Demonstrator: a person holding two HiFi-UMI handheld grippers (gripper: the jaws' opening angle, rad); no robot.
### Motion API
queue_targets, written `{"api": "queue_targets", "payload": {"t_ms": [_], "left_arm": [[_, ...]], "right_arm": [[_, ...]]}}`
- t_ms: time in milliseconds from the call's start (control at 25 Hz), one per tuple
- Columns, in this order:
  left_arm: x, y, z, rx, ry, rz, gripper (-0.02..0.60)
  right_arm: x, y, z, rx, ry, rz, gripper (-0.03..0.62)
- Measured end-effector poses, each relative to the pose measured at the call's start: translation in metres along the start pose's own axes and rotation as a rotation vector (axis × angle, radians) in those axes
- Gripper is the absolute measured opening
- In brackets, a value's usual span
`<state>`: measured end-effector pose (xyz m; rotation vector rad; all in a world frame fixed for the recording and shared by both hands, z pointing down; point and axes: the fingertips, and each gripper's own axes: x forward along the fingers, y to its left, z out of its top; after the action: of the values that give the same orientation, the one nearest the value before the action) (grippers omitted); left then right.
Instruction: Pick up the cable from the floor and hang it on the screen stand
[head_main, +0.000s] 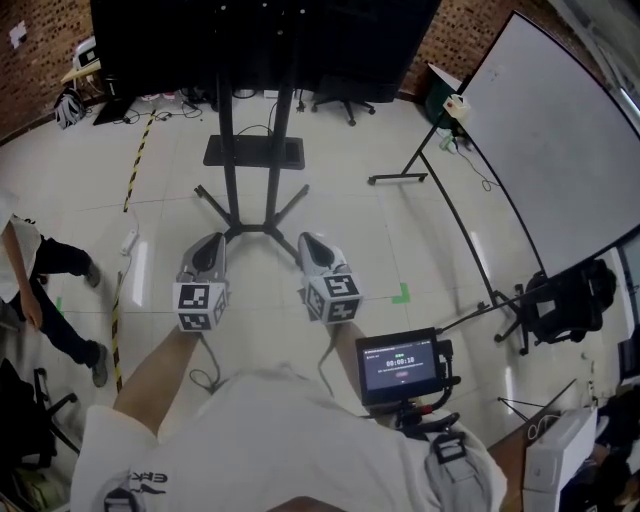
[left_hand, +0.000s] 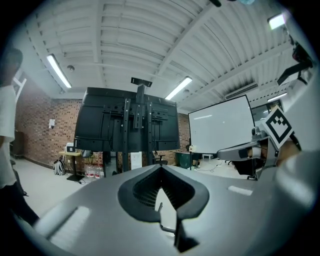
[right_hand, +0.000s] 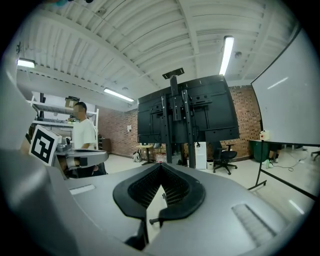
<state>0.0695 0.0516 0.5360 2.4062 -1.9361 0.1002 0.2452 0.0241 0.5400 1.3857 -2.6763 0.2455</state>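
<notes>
The black screen stand (head_main: 232, 150) rises in the middle of the floor with its big dark screen (head_main: 260, 40) on top; it also fills the left gripper view (left_hand: 140, 125) and the right gripper view (right_hand: 182, 120). A yellow-and-black striped cable or strip (head_main: 135, 165) lies on the floor to the stand's left, by a white power strip (head_main: 128, 241). My left gripper (head_main: 208, 243) (left_hand: 161, 167) and right gripper (head_main: 310, 240) (right_hand: 161, 165) hang side by side, short of the stand's feet, pointing at it. Both are shut with nothing between the jaws.
A whiteboard (head_main: 560, 150) on a wheeled frame stands at the right, with a dark bag on a tripod (head_main: 565, 300) below it. A person (head_main: 50, 290) stands at the left edge. An office chair (head_main: 345, 100) sits behind the stand. A small monitor (head_main: 400, 365) hangs at my chest.
</notes>
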Motion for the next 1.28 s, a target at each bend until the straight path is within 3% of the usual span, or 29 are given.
{"api": "queue_targets", "payload": {"t_ms": [560, 1280], "left_arm": [[-0.022, -0.004, -0.026, -0.028, 0.042, 0.001, 0.002], [-0.021, 0.003, -0.030, -0.005, 0.019, 0.029, 0.002]], "right_arm": [[-0.012, 0.023, -0.027, 0.033, 0.044, 0.024, 0.012], [-0.009, 0.025, -0.033, 0.007, 0.052, 0.013, 0.011]]}}
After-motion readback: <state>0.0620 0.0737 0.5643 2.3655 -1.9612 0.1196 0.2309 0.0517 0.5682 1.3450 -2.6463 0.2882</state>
